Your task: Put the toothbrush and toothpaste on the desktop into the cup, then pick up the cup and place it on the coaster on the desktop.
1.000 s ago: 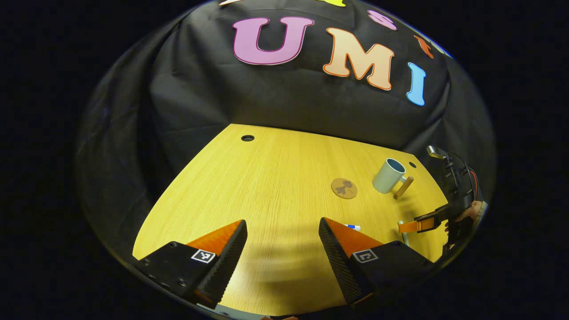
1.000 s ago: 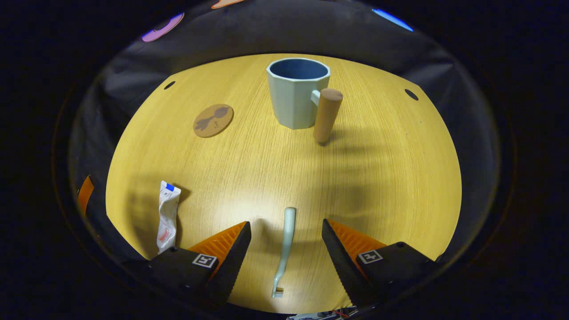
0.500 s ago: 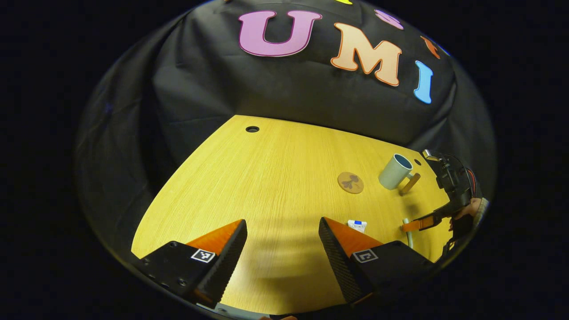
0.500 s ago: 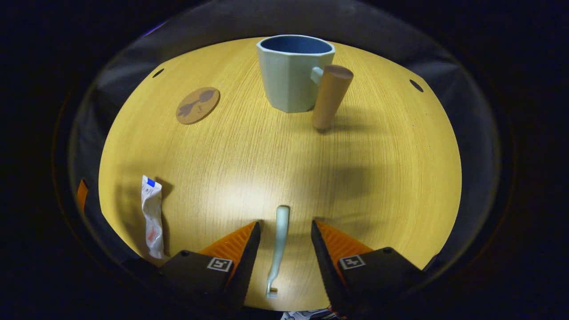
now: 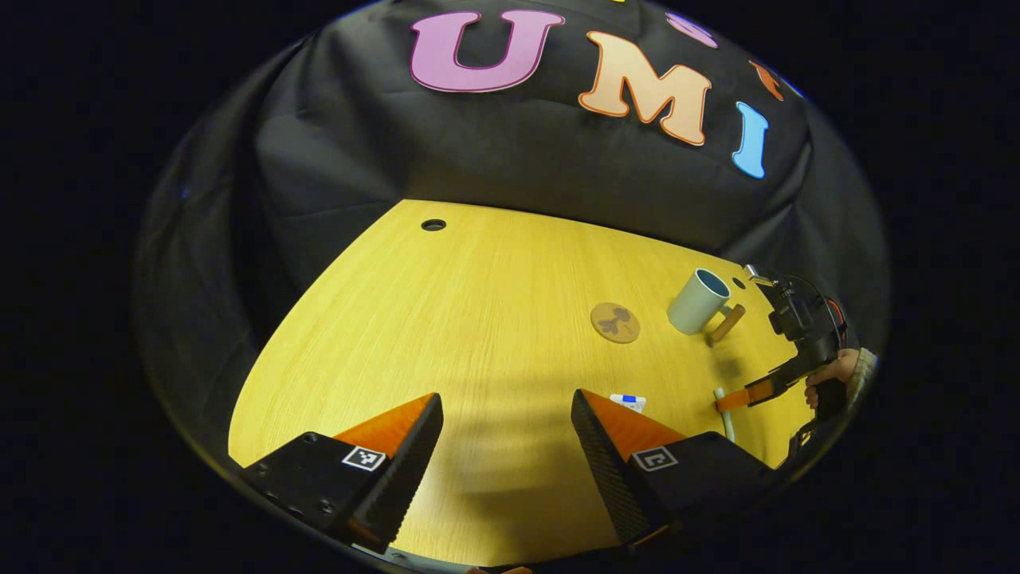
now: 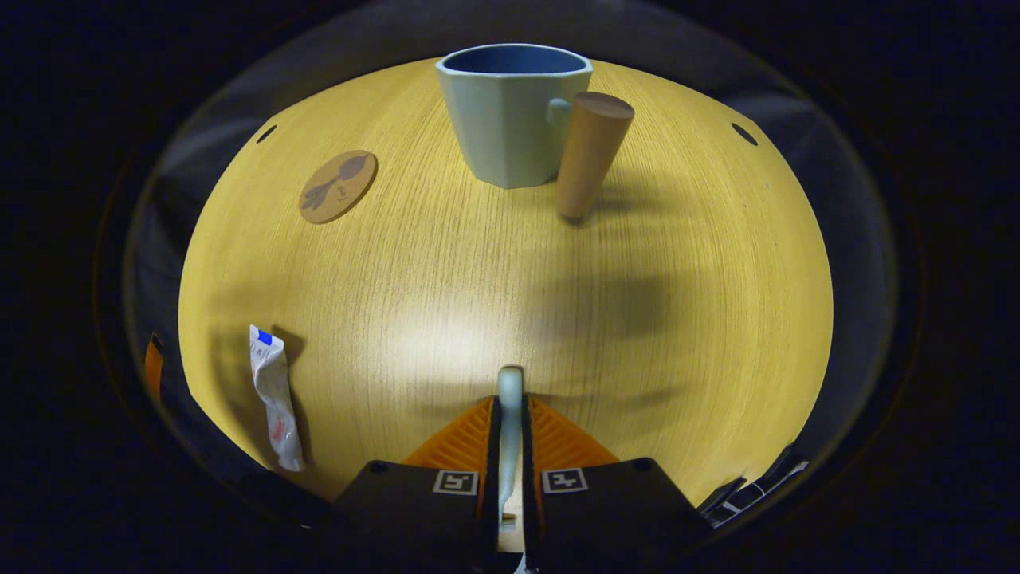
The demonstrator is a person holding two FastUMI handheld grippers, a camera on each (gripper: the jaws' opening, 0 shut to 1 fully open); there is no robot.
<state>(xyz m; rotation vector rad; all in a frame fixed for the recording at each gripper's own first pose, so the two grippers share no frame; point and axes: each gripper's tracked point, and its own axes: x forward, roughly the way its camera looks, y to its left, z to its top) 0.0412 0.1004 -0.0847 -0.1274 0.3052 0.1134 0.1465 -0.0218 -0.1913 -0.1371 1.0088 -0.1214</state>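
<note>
In the right gripper view we see our right gripper (image 6: 508,418) with its 2 fingers pinching the toothbrush (image 6: 508,399), which lies on the desktop (image 6: 446,271). Our left gripper (image 5: 506,434) has its fingers spread wide above bare wood. The toothpaste (image 6: 273,395) lies flat at the near left, well apart from the toothbrush. The cup (image 6: 506,112) stands upright at the far side, and the coaster (image 6: 337,186) lies to its left, apart from it.

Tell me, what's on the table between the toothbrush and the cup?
Nothing. In the right gripper view, just bare table and a shadow lie between the toothbrush, clamped in the right gripper, and the cup.
</note>
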